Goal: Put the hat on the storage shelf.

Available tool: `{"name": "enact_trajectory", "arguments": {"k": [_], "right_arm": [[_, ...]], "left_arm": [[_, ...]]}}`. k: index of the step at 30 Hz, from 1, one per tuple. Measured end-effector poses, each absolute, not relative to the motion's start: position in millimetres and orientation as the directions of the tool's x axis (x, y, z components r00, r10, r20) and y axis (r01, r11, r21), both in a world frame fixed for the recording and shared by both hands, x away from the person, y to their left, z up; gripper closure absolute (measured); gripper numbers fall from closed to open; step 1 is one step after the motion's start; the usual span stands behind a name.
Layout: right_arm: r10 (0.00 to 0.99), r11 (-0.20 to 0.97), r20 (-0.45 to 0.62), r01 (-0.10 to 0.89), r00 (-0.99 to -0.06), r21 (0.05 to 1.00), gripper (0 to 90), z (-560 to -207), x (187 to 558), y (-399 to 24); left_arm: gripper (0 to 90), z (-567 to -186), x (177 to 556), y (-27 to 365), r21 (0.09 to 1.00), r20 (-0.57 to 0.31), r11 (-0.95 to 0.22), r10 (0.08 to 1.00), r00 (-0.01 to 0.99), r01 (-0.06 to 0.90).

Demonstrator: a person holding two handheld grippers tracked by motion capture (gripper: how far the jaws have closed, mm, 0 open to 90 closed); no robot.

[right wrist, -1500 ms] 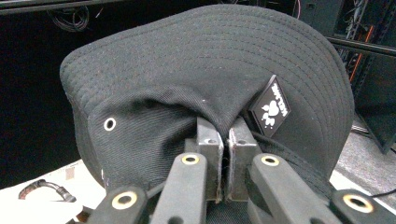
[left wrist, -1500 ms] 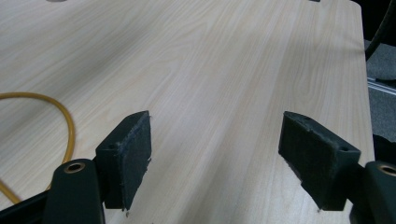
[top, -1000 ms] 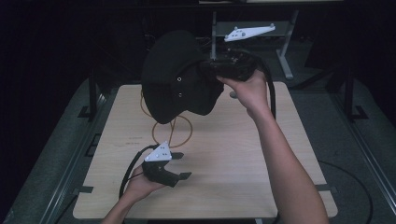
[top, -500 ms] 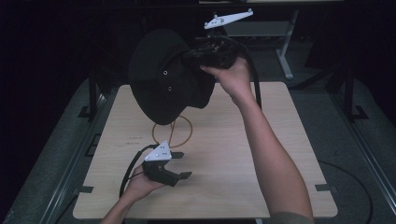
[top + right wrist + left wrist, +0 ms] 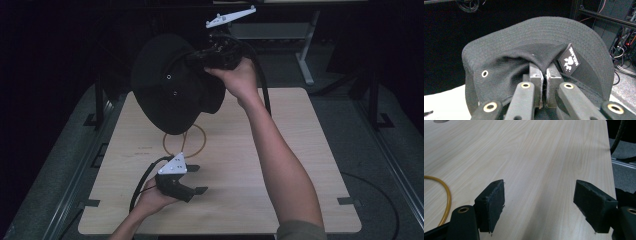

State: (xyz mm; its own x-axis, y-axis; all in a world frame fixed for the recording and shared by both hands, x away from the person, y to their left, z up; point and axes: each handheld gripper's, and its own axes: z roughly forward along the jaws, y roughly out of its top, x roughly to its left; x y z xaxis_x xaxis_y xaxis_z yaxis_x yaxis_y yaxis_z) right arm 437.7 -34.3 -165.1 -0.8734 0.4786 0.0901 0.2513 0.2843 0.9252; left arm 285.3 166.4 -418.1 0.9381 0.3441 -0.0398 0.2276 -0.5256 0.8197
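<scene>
A black bucket hat [image 5: 172,85] hangs in the air above the far half of the wooden table [image 5: 300,165]. My right gripper [image 5: 200,55] is shut on its crown. In the right gripper view the jaws pinch a fold of the hat [image 5: 541,42] beside a diamond paw-print tag [image 5: 569,60], and the right gripper [image 5: 544,72] sits below the wide brim. My left gripper [image 5: 197,179] rests low near the table's front left, open, with nothing between its pads [image 5: 495,202]. A yellow cord loop [image 5: 196,142] lies on the table under the hat, and the cord [image 5: 446,195] shows beside my left jaw.
A metal frame leg [image 5: 305,55] stands beyond the table's far right corner. Dark rails run along both sides of the table. A black cable [image 5: 380,200] lies on the floor at the right.
My right gripper has lifted the hat higher and carried it to the left, away from the table. The left gripper has stayed in place.
</scene>
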Motion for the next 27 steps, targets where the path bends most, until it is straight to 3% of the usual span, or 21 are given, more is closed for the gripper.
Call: {"name": "enact_trajectory", "arguments": {"k": [27], "right_arm": [[0.454, 0.361, 0.099, 0.284, -0.886, 0.888, 86.3, -177.8, 465.8, 25.6]], "left_arm": [[24.5, -417.8, 284.7, 162.6, 0.819, -0.027, -0.535, 0.325, 0.945, 0.207]]}}
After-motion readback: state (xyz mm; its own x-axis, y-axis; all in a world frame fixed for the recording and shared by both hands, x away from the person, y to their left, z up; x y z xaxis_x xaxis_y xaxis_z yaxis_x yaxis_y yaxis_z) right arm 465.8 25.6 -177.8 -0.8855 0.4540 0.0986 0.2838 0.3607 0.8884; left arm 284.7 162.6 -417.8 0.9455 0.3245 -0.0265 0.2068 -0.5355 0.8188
